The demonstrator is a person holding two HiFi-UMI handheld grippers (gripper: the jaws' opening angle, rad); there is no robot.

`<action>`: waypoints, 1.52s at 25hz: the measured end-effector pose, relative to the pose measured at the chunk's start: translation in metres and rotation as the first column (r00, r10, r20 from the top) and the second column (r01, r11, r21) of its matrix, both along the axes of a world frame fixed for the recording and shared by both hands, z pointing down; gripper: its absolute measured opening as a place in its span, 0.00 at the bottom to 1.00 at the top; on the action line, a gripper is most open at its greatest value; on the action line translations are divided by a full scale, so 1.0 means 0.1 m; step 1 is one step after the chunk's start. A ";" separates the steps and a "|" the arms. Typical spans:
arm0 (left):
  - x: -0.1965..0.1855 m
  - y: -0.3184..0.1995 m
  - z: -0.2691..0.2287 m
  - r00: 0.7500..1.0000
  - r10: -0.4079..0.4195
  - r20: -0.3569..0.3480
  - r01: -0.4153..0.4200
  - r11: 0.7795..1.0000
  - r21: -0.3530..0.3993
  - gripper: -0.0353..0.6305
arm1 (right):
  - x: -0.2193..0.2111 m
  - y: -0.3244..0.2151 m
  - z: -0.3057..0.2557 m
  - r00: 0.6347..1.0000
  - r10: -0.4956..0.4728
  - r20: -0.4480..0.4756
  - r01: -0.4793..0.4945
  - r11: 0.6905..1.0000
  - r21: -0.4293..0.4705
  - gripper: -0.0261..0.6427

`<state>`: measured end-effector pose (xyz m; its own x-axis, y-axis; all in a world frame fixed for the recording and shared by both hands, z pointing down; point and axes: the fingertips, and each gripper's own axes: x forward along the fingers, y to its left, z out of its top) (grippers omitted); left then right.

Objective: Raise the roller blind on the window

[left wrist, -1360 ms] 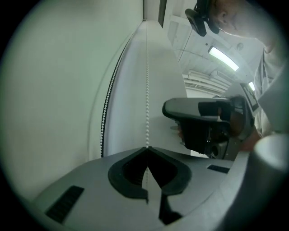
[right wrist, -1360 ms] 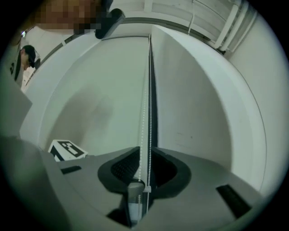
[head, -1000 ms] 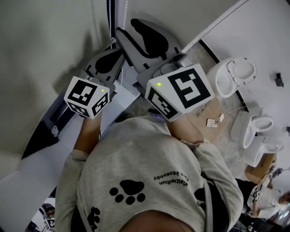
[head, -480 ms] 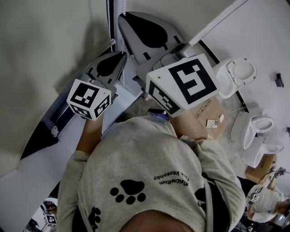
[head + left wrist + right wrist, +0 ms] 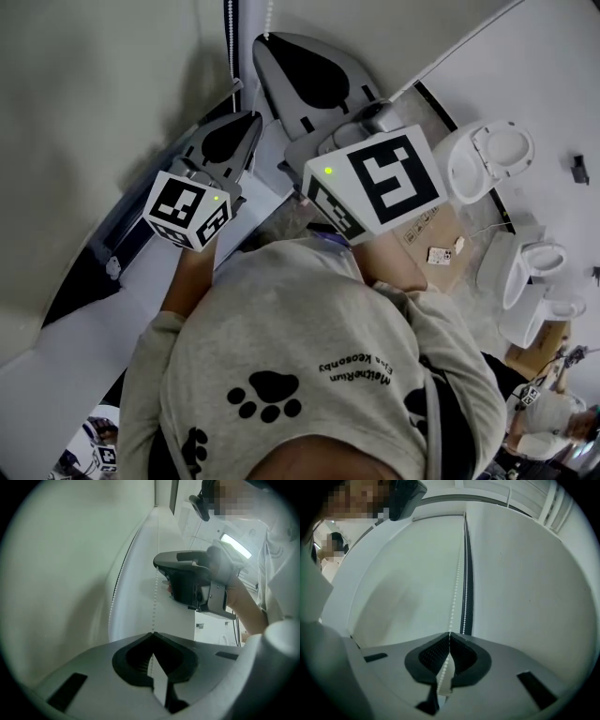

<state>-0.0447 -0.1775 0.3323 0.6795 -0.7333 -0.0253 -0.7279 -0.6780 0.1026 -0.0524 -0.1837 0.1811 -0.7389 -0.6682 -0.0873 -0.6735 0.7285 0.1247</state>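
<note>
I have both grippers clamped on the bead chain (image 5: 457, 583), which hangs just right of the roller blind (image 5: 84, 103). The right gripper (image 5: 449, 633) is farther up the chain, its jaws closed tight with a strand pinched between the pads. The left gripper (image 5: 153, 633) sits lower and nearer me, likewise shut on the chain. The blind hangs at left, down almost to the white ledge (image 5: 66, 361), with a dark strip (image 5: 70, 295) between them.

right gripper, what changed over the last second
The right gripper had its jaws spread wide a second ago; they have just closed and now pinch the bead chain. The left gripper stays shut on the chain, and neither hand shifted much.
</note>
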 end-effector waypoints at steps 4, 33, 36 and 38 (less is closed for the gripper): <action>0.03 -0.02 0.11 1.000 0.005 -0.003 -0.005 1.000 -0.010 0.07 | 0.02 -0.04 0.11 1.000 0.008 -0.004 -0.009 1.000 -0.017 0.06; 0.03 0.15 1.78 0.991 -0.015 0.132 0.041 0.979 -0.202 0.07 | 0.05 0.10 1.76 0.993 0.071 -0.090 -0.086 0.980 -0.177 0.06; 0.03 0.17 1.98 0.985 -0.009 0.170 0.047 0.975 -0.217 0.07 | 0.06 0.12 1.96 0.991 0.071 -0.111 -0.090 0.979 -0.183 0.06; 0.02 0.18 2.07 0.983 -0.006 0.185 0.050 0.971 -0.233 0.07 | 0.06 0.12 2.04 0.990 0.070 -0.123 -0.093 0.977 -0.190 0.06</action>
<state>-0.0429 -0.1593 0.5391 0.6354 -0.7227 0.2721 -0.7676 -0.6294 0.1210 -0.0465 -0.1715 0.3854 -0.6788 -0.7223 0.1325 -0.7210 0.6898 0.0662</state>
